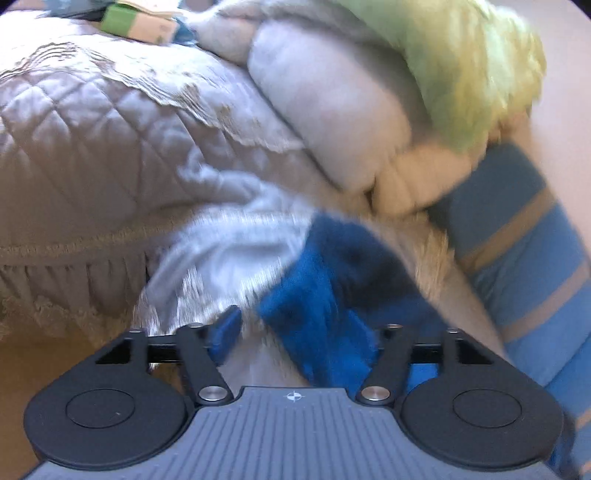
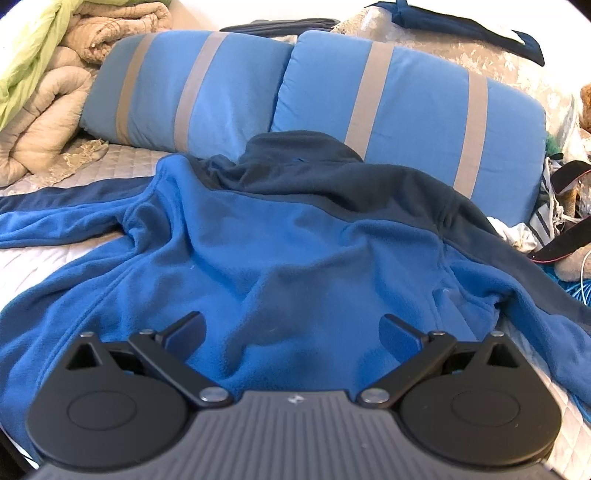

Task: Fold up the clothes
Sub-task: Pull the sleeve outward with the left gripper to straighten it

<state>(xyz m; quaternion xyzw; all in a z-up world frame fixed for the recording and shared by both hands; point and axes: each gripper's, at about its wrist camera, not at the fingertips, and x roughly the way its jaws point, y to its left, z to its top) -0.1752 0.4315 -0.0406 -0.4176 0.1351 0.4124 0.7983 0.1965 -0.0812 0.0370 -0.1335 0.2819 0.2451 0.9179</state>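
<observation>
A blue fleece jacket [image 2: 280, 251] with a dark navy collar and shoulder band lies spread back-up on the bed, its sleeves running out left and right. My right gripper [image 2: 291, 330] hovers open and empty just above its lower back. In the blurred left wrist view a sleeve end of the blue jacket [image 1: 325, 295] lies on the bed between the jaws of my left gripper [image 1: 303, 332], which are spread wide; its right finger is hidden behind the fleece.
Two blue pillows with tan stripes [image 2: 406, 99] stand behind the jacket. A beige quilted bedspread [image 1: 92, 147] covers the bed. Folded beige blankets and a green cloth [image 2: 40, 74] are piled at the left. Dark clothes [image 2: 461, 26] and clutter lie at the right.
</observation>
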